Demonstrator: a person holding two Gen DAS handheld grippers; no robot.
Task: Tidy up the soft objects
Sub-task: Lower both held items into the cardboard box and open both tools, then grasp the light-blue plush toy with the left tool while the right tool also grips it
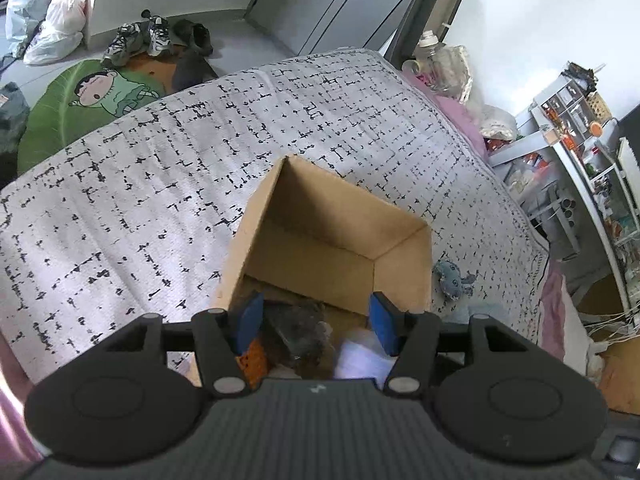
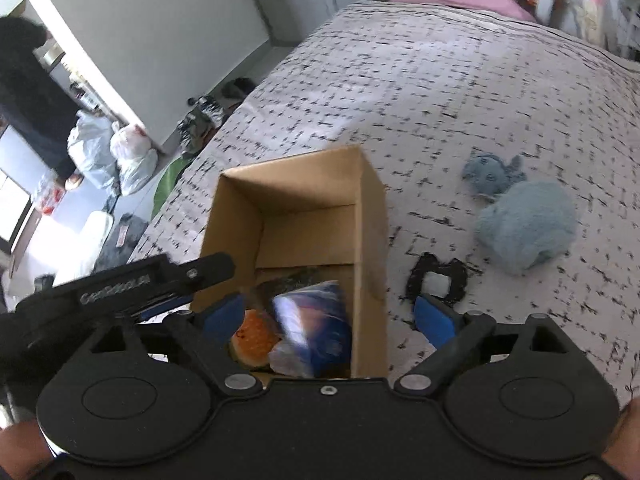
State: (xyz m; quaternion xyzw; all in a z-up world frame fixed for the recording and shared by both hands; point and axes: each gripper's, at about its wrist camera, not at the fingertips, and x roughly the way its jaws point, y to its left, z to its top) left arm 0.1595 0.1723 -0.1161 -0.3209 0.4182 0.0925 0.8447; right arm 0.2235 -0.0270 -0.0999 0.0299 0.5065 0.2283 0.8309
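An open cardboard box (image 1: 352, 216) (image 2: 296, 184) stands on the patterned bedspread. Inside lie a dark grey furry item (image 1: 304, 328), an orange soft item (image 2: 252, 336) (image 1: 252, 360) and a blue and white item (image 2: 316, 328). My left gripper (image 1: 316, 324) is open above the box's near end, empty. My right gripper (image 2: 328, 316) is open over the box's near right wall, empty. The left gripper's body (image 2: 120, 284) shows left of the box. A small blue plush whale (image 2: 492, 172) (image 1: 452, 276), a pale blue fluffy plush (image 2: 528, 228) and a black frame-shaped item (image 2: 436, 280) lie right of the box.
The bedspread (image 1: 160, 200) covers the bed. Beyond its far edge are a green cartoon rug (image 1: 88, 100), shoes (image 1: 140, 36) and white bags (image 1: 52, 20). Cluttered shelves (image 1: 580, 160) stand at the right, with bottles (image 1: 436, 64) on a pink sheet.
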